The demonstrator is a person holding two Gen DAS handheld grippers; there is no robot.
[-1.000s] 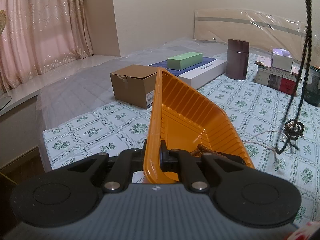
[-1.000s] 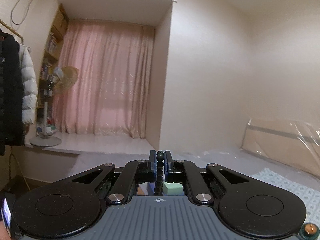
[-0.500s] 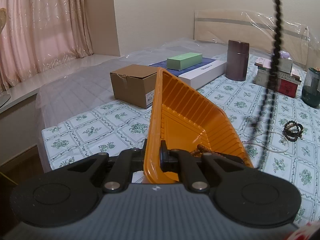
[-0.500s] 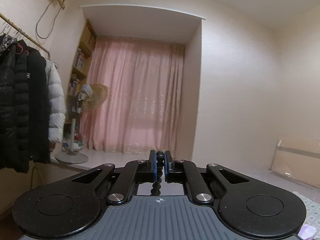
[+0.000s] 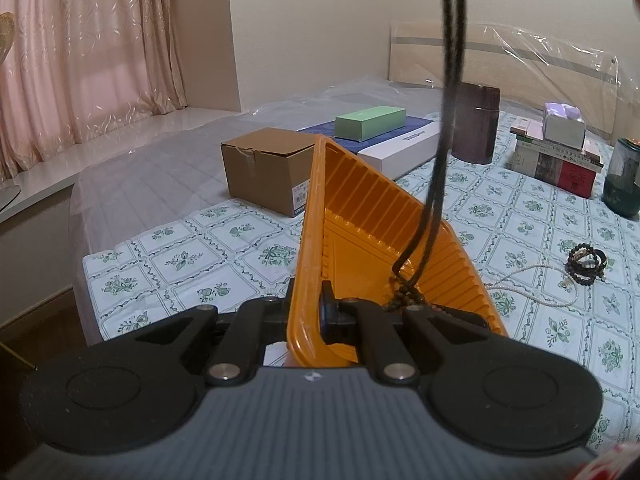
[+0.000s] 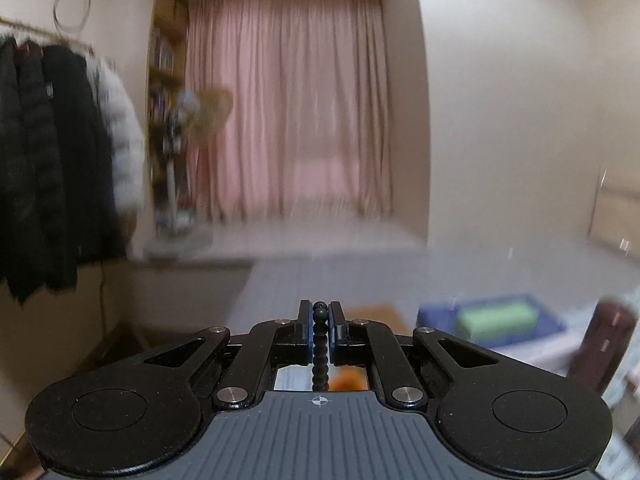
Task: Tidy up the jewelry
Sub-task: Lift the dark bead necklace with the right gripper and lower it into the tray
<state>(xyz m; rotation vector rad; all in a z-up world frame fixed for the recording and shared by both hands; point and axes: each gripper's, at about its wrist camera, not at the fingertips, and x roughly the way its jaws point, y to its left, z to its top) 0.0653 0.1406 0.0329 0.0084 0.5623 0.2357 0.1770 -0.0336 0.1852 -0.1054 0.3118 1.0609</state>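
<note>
There are two grippers. The left gripper (image 5: pixel 308 308) is squeezed tight on the near rim of one orange tray (image 5: pixel 384 216), with one finger outside the wall and one inside. The tray is plastic, with straight ridges along its floor and sloping sides, and it is held tipped above the bed. The right gripper (image 6: pixel 320 328) is pinched shut on one black bead necklace (image 6: pixel 320 344), made of small round beads in a row. In the left wrist view the same necklace (image 5: pixel 450 112) hangs straight down in two strands from the top of the picture, and its low end rests in a little heap on the tray floor, just in front of the left gripper. Still out on the flowered bed sheet (image 5: pixel 520 216) are two more pieces of jewelry: one dark bead bracelet (image 5: pixel 586 263) coiled in loops, and one thin pale bead string (image 5: pixel 536 280) lying in a loose curve beside it, to the right of the tray. Behind the tray sit one brown cardboard box (image 5: pixel 266 168), one green box (image 5: pixel 370 122) on top of one flat white and blue box (image 5: pixel 404 148), and one dark brown round canister (image 5: pixel 476 122). Farther right is one stack of books (image 5: pixel 556 162) and one dark green jar (image 5: pixel 622 182).
</note>
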